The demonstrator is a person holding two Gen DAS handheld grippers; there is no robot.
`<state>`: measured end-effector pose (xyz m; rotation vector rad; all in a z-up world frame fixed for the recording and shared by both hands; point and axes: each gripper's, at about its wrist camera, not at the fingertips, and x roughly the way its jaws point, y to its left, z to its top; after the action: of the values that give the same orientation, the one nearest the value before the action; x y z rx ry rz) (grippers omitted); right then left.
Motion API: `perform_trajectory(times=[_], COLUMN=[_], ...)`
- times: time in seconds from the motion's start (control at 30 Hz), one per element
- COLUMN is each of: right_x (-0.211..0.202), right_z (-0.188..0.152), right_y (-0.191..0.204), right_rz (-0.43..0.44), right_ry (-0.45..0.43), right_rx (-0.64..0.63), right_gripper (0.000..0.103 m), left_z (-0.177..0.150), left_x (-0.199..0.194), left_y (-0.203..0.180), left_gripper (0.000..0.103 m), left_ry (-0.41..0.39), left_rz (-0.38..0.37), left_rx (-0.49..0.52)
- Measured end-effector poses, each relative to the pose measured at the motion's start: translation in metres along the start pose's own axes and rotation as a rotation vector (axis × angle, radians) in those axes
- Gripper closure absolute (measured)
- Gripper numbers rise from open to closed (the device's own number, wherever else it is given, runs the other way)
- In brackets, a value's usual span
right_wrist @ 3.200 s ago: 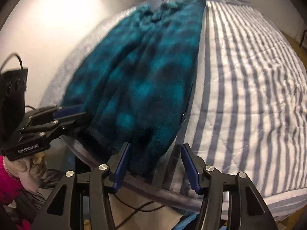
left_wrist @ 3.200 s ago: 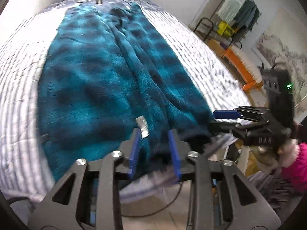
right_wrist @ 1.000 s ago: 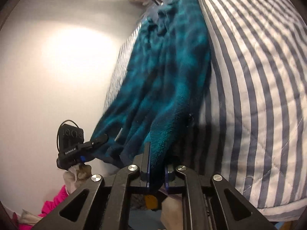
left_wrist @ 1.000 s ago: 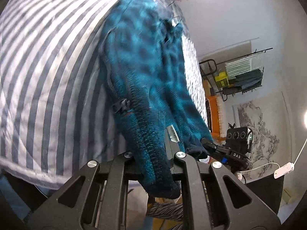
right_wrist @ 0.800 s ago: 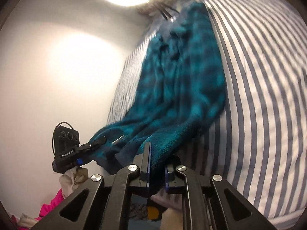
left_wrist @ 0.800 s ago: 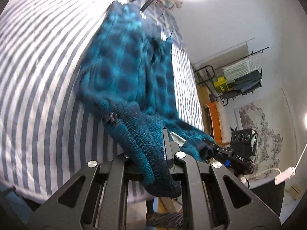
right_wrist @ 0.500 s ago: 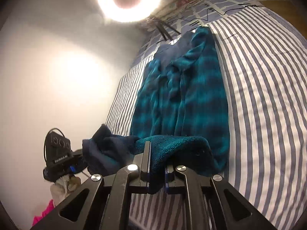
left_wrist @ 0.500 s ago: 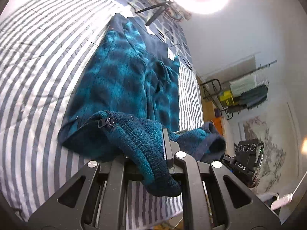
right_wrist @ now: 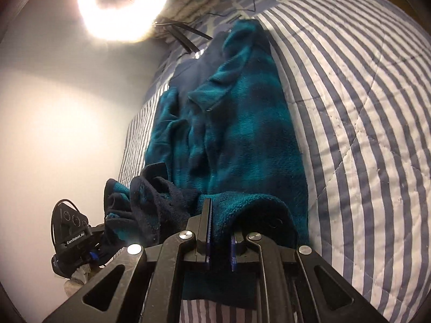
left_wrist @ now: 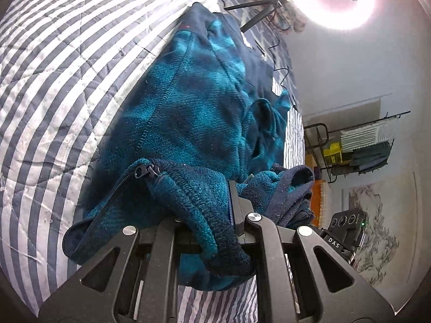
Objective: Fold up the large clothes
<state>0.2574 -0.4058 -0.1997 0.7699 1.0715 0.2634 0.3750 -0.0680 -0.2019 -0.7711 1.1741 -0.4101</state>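
While the teal plaid fleece jacket (left_wrist: pixel 204 113) lies lengthwise on the striped quilt (left_wrist: pixel 62 62), its near hem is lifted off the bed by both tools. Left gripper (left_wrist: pixel 212 223) – jaws pressed together on the zipper-side corner of the hem, thick fleece bunched between them and spilling over the front in a dark-edged roll. Zipper pull (left_wrist: pixel 142 171) sits just beyond that pinch, on the raised fold. Right gripper (right_wrist: pixel 219 242) – jaws nearly together, pinching the other hem corner; blue pads (right_wrist: pixel 208 238) show on either side of the cloth, and the fleece arches up and over the fingers. Between the two grips the hem sags in a dark navy-lined bundle (right_wrist: pixel 150 199), folded back toward the jacket body. Far end of the jacket, the navy collar area (right_wrist: pixel 199 62), rests flat near the head of the bed. In the left wrist view the other tool's camera block (left_wrist: pixel 347 226) is at lower right, close beside the bundle; in the right wrist view the left tool's block (right_wrist: pixel 71 231) is at lower left. Ring light (right_wrist: pixel 122 5) glares above the head of the bed, black tripod legs (left_wrist: pixel 256 13) on the quilt beneath it. Clothes rack (left_wrist: pixel 358 148) stands against the far wall, a landscape picture (left_wrist: pixel 377 231) below it.
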Motion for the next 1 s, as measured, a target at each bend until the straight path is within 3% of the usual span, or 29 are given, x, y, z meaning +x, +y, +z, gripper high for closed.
perform_trajectory(times=[0.17,0.3,0.67,0.73,0.77,0.8,0.87,1.0], right_x=[0.003,-0.001,-0.007,-0.007,-0.007,-0.011,-0.017,-0.038], right_z=[0.007,0.007,0.011,0.011,0.011,0.011,0.013,0.017], right_y=[-0.011,-0.020,-0.045,-0.051,-0.054,-0.057,-0.059,-0.058], right_rz=[0.059,0.115,0.278,0.337,0.368,0.384,0.395,0.368], right_ry=[0.015,0.033,0.051,0.057,0.056,0.040,0.015,-0.059], right_rx=[0.049,0.110,0.261,0.303,0.321,0.330,0.343,0.304], right_gripper=[0.087,0.084,0.073,0.063,0.043,0.031,0.030,0.033], left_z=[0.008,0.016,0.031,0.032,0.033,0.035,0.041,0.052], left_x=[0.004,0.004,-0.002,0.000,-0.001,-0.004,-0.015,-0.042], left_y=[0.007,0.019,0.039,0.044,0.047,0.048,0.052,0.048], left_gripper=[0.090,0.087,0.077,0.070,0.064,0.060,0.048,0.048], left_ry=[0.040,0.090,0.189,0.212,0.211,0.197,0.150,0.039], left_rz=[-0.007,-0.076,-0.229,-0.286,-0.309,-0.321,-0.337,-0.305], left_rx=[-0.060,-0.171,-0.322,-0.370,-0.390,-0.401,-0.421,-0.371])
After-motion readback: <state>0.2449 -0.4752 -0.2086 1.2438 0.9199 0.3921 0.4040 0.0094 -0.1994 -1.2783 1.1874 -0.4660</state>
